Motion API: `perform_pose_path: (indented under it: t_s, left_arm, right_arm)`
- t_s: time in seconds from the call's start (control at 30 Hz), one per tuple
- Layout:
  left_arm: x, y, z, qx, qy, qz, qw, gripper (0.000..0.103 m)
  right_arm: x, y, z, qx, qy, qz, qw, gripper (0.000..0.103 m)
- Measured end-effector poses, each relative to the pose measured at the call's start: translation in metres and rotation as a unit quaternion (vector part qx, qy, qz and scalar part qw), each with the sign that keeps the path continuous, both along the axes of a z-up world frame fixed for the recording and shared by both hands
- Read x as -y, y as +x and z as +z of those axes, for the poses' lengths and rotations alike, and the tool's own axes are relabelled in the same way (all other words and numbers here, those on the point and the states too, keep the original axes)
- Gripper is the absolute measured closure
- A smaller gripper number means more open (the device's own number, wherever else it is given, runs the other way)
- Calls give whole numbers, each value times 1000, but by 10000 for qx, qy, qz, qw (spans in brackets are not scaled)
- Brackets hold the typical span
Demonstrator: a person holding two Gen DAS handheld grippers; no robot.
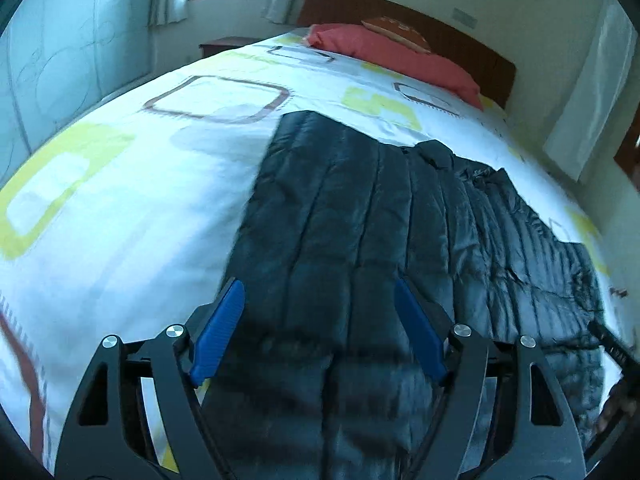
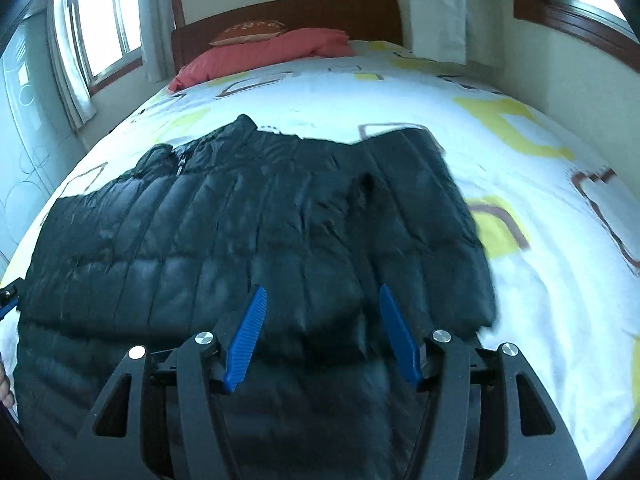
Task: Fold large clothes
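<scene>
The bed (image 1: 132,184) fills most of both views, covered by a white sheet printed with yellow-green and brown rounded squares. At its far end, in the upper part of each frame, stands a dark wooden headboard (image 2: 288,8), with curtained windows (image 2: 100,36) on the walls to either side.

Spread flat on the sheet lies the black quilted puffer jacket (image 2: 208,232), the largest thing on the bed. In the right wrist view it spans the middle of the frame from the left edge to right of centre, its collar and zip toward upper left. In the left wrist view it runs from the centre down to the lower right.

A coral-red pillow (image 1: 392,60) lies against the headboard, with a smaller brown patterned cushion (image 1: 396,28) resting on top of it.

The left gripper (image 1: 318,332), at the bottom centre of its view, has its blue pads spread wide above the jacket, nothing pinched between them. The right gripper (image 2: 322,334) likewise hangs over the jacket at the bottom centre of its frame, jaws apart and gripping nothing; motion blur softens the fabric beneath it.
</scene>
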State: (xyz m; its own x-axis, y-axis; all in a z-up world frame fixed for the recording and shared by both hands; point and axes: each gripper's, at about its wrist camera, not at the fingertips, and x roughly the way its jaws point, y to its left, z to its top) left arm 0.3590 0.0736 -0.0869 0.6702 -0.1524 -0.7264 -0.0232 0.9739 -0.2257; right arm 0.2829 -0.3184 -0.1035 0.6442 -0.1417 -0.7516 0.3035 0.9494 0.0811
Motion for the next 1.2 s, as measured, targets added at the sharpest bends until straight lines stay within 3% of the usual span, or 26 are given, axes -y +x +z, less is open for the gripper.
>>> perform_pose_path:
  t_s: [0.1, 0.23, 0.43, 0.53, 0.67, 0.83, 0.97, 1.2]
  left_arm:
    - [-1, -22, 2, 12, -143, 51, 9999, 26]
    - [26, -25, 1, -10, -49, -205, 9998, 26]
    - [78, 4, -8, 30, 288, -435, 9986, 26]
    - [93, 25, -25, -202, 665, -417, 9967, 26]
    - [95, 34, -34, -391, 724, -477, 9955, 26]
    - [70, 11, -16, -426, 426, -429, 9973, 26]
    - [25, -38, -8, -526, -145, -210, 9983, 25]
    - [-66, -149, -29, -904, -1270, 717, 9852, 25]
  right_arm:
    - [-11, -13, 1, 15, 30, 51, 10000, 44]
    - [-39, 1, 3, 109, 95, 277, 9995, 44]
    - [-72, 50, -10, 26, -68, 384, 9992, 45]
    - [-76, 67, -29, -244, -228, 420, 9986, 45]
    - [-78, 70, -29, -331, -306, 521, 9976, 45]
    - [-54, 25, 1, -10, 126, 386, 9992, 45]
    - [-20, -34, 16, 87, 477, 139, 9987, 44]
    - [30, -168, 7, 36, 931, -608, 9938, 44]
